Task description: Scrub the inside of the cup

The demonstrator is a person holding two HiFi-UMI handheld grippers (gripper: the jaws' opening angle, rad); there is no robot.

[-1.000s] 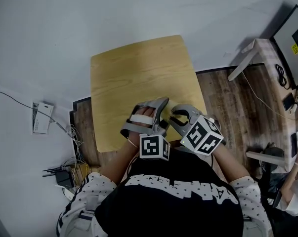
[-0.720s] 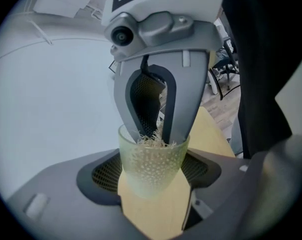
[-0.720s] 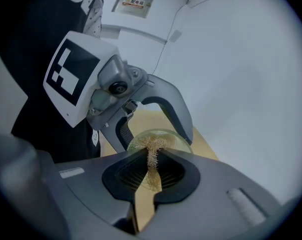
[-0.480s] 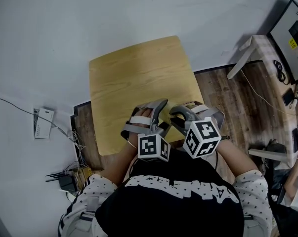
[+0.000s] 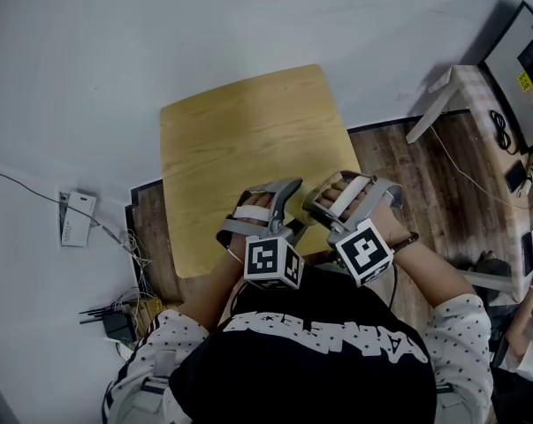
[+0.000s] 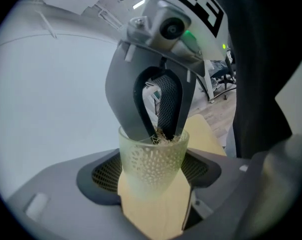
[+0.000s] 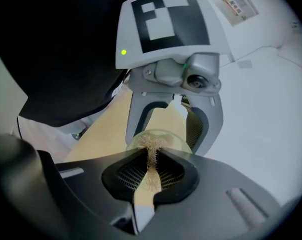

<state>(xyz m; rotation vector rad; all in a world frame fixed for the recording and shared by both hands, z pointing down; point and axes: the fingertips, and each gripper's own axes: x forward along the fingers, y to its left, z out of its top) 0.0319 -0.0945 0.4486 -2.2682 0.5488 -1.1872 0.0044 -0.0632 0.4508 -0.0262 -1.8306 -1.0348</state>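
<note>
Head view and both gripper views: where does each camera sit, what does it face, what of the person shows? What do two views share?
Head view: on the person's head, facing down at the table; black shirt shows.
Left gripper view: on the left gripper, shut on the cup, facing the right gripper.
Right gripper view: on the right gripper, shut on the scrubber.
Both gripper views share the cup.

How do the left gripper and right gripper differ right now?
The left gripper is shut on the pale green translucent dotted cup; the right gripper is shut on a straw-coloured fibrous scrubber. The left gripper clasps the cup's outside; the right gripper's tips dip into its mouth. Both are shut.
</note>
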